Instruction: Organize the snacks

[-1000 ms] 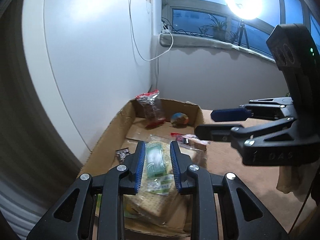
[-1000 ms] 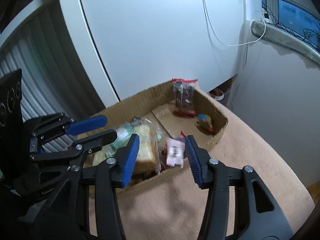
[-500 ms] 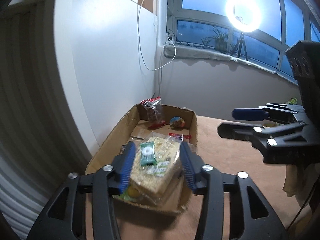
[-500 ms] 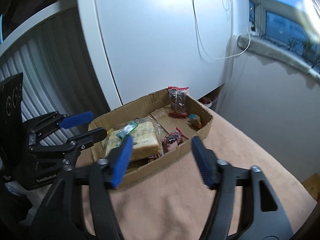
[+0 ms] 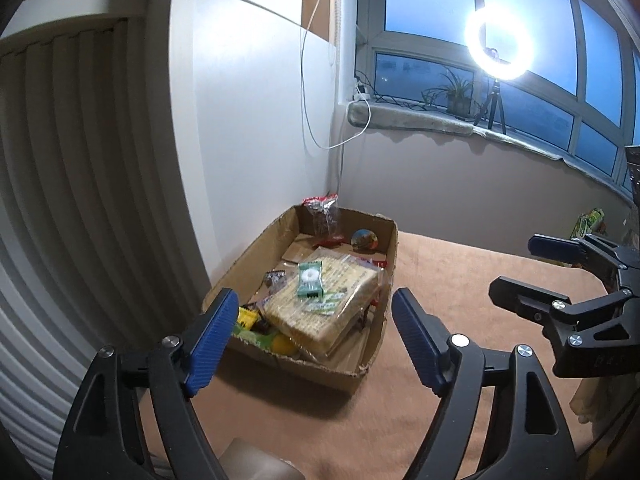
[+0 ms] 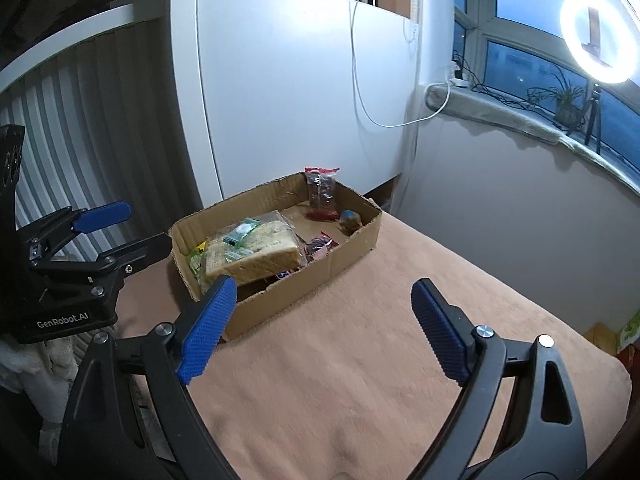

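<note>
Dusk-lit corner, ring lamp on the sill. Peach-brown cloth covers the table (image 6: 360,340). Shallow brown cardboard box (image 6: 352,246) sits toward 11 o'clock holding the snacks: clear-wrapped bread slab (image 6: 260,254) topped by a green candy packet (image 5: 309,279) (stacked, probably to save room). Left claw (image 5: 316,332) and right claw (image 6: 320,320) both empty, jaws opening.

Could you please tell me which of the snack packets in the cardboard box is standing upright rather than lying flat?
It is the clear packet with red ends, propped against the far wall of the cardboard box. The green candy and bread pack lie flat.
</note>
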`<state>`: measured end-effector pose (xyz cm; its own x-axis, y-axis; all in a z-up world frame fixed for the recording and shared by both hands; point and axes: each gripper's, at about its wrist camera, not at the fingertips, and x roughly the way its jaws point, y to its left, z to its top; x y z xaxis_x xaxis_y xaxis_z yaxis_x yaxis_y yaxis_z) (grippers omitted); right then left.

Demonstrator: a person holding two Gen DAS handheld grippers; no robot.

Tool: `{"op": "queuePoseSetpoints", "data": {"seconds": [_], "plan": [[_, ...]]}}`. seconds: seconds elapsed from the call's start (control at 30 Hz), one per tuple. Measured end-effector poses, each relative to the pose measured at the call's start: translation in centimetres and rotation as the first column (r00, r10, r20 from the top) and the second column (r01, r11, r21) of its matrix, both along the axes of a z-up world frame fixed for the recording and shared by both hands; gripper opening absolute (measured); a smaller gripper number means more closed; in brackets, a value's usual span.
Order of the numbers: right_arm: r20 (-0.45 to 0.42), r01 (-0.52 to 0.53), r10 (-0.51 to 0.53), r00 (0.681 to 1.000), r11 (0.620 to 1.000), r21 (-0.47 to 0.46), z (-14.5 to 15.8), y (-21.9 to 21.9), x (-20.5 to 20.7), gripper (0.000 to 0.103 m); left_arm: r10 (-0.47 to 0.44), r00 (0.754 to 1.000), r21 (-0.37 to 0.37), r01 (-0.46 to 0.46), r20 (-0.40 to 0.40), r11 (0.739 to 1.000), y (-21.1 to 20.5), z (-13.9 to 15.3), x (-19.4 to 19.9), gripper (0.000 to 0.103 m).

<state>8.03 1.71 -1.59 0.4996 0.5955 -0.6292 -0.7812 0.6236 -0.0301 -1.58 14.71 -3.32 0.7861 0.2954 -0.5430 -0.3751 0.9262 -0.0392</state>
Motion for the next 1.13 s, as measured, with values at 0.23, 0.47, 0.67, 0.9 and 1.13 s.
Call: {"op": "queuePoseSetpoints", "data": {"seconds": [0.23, 0.47, 0.67, 0.9, 1.13], "plan": [[0.003, 0.015, -0.015, 1.0, 1.0, 0.006, 0.2, -0.7, 0.0, 0.091, 0.008, 1.0, -0.005, -0.008, 0.003, 1.0, 0.0, 0.0, -0.3, 0.079], [-0.001, 0.024, -0.024, 1.0, 1.0, 0.008, 0.0, -1.1, -0.1, 0.091, 0.008, 1.0, -0.002, -0.008, 0.004, 1.0, -0.1, 0.1, -0.4, 0.079], [0.003, 0.029, -0.029, 1.0, 1.0, 0.001, -0.1, -1.3, -0.2, 0.091, 0.003, 1.0, 0.001, -0.003, 0.005, 1.0, -0.5, 0.2, -0.4, 0.079], [0.0, 0.047, -0.047, 0.999, 0.999, 0.016, 0.1, -2.0, 0.2, 0.091, 0.001, 1.0, 0.003, -0.001, 0.006, 1.0, -0.6, 0.2, -0.4, 0.079], [-0.006, 0.069, -0.069, 0.998, 0.998, 0.012, -0.3, -2.8, 0.6, 0.091, -0.004, 1.0, 0.005, 0.004, -0.005, 1.0, -0.8, -0.2, -0.3, 0.079]]}}
